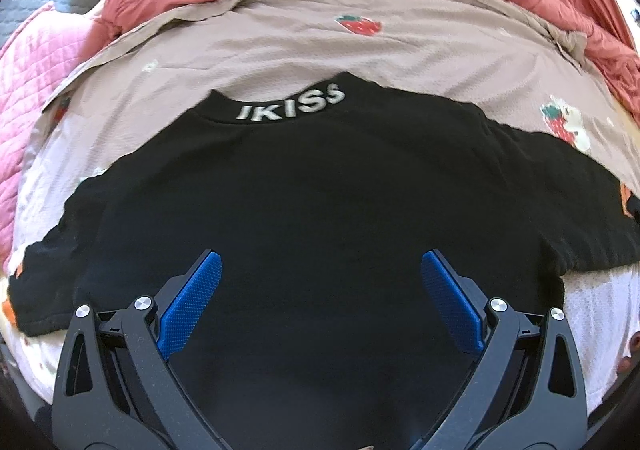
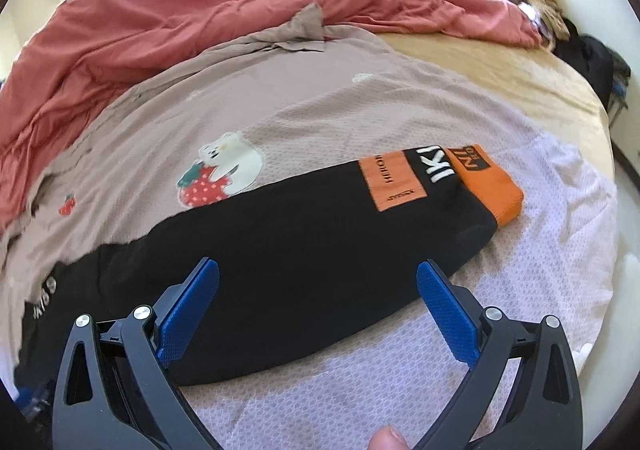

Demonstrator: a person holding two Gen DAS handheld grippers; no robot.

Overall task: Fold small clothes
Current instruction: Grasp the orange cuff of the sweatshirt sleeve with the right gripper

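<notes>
A small black shirt (image 1: 312,190) lies spread flat on the bed, back up, with white letters "IKISS" (image 1: 292,104) on its collar at the far side. My left gripper (image 1: 320,270) is open and empty, hovering over the shirt's body. In the right wrist view one black sleeve (image 2: 304,250) stretches to the right and ends in an orange cuff (image 2: 488,186), with an orange label (image 2: 390,180) beside it. My right gripper (image 2: 318,278) is open and empty, its blue fingers (image 2: 192,306) straddling the sleeve's middle.
The shirt lies on a beige sheet (image 1: 280,46) printed with strawberries and a bear (image 2: 228,166). A rumpled red quilt (image 2: 168,2) lies at the far side. A pink quilted blanket (image 1: 28,90) lies left. White mesh fabric (image 2: 400,370) covers the near bed.
</notes>
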